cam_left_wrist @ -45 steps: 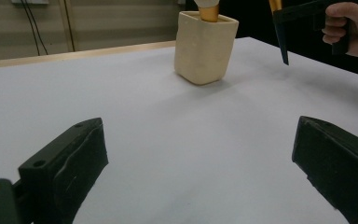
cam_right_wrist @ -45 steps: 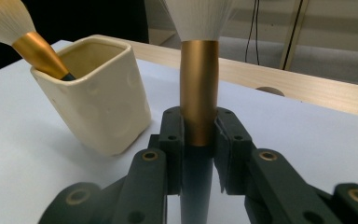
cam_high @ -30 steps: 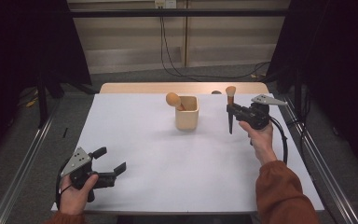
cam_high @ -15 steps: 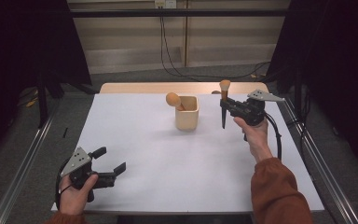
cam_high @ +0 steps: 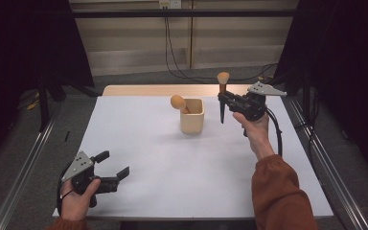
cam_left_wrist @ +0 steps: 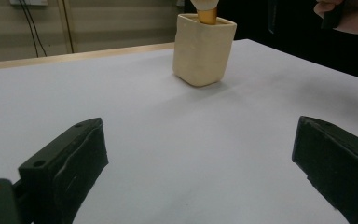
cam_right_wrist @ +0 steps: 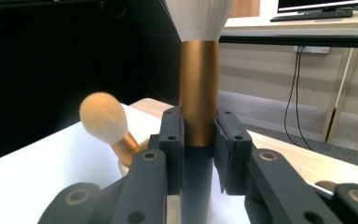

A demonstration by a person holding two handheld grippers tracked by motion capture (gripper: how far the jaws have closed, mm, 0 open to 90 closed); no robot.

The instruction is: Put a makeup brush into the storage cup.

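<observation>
Two makeup brushes are in play on the white tabletop (cam_high: 172, 158). One makeup brush (cam_high: 222, 96) stands upright in the right gripper (cam_high: 225, 101), lifted clear of the surface near the far right corner — its pale bristle head points up and its dark tapered handle points down below the jaws. In the right gripper view the two black jaws are pressed against the brush (cam_right_wrist: 198, 93) from both sides, pinching it right where the copper ferrule meets the dark handle, with the bristles rising above the pads. The person's right hand (cam_high: 254, 127) holds that gripper from behind, an orange-red sleeve (cam_high: 278, 191) trailing back toward the near edge.

Just left of the held brush, and apart from it, a cream square holder (cam_high: 192, 115) sits near the middle of the far edge. A second brush (cam_high: 178, 102) leans in the holder with its orange bristle head tipped to the left over the rim; the right gripper view shows it (cam_right_wrist: 104, 119) low and to the left of the jaws.

Near the near left corner the left gripper (cam_high: 112, 165) rests low in the person's left hand (cam_high: 76, 199), well apart from the holder. Its jaws are spread wide with nothing but bare tabletop between them — the left gripper view looks across the surface to the holder (cam_left_wrist: 203, 49) far ahead.
</observation>
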